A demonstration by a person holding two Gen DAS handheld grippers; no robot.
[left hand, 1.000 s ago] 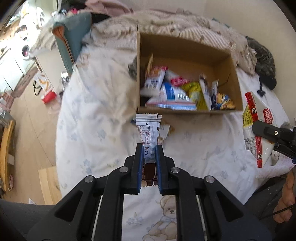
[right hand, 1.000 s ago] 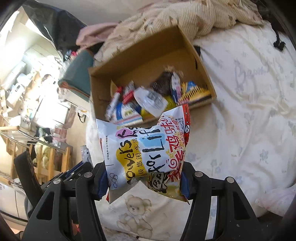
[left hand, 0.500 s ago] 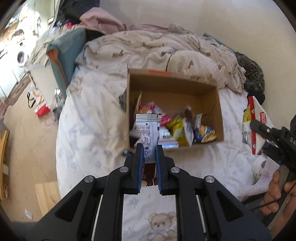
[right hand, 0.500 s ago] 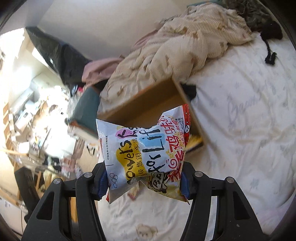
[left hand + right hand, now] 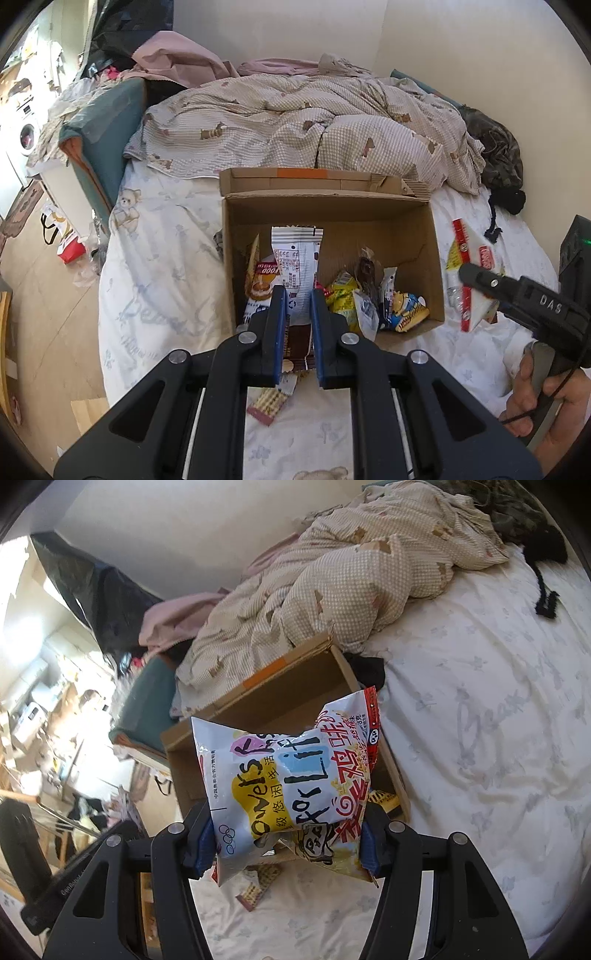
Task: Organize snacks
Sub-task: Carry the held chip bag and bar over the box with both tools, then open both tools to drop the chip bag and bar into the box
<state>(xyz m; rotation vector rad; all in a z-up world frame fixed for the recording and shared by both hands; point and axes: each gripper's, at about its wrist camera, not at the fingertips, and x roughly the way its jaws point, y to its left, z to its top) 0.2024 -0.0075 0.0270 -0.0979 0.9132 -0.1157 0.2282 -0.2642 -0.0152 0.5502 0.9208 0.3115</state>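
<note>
With your left gripper clamped on the thin white snack sachet and your right gripper squeezing the puffy white-and-yellow crisp bag, releasing short of the open brown cardboard box could drop either onto the bed.

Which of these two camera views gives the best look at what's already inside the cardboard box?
The left wrist view. It looks down into the open cardboard box, so the snack packets on its floor show, though the wrapper held by the left tool covers some. In the right wrist view, the chip bag in the right tool hides nearly all of the box's inside.
</note>
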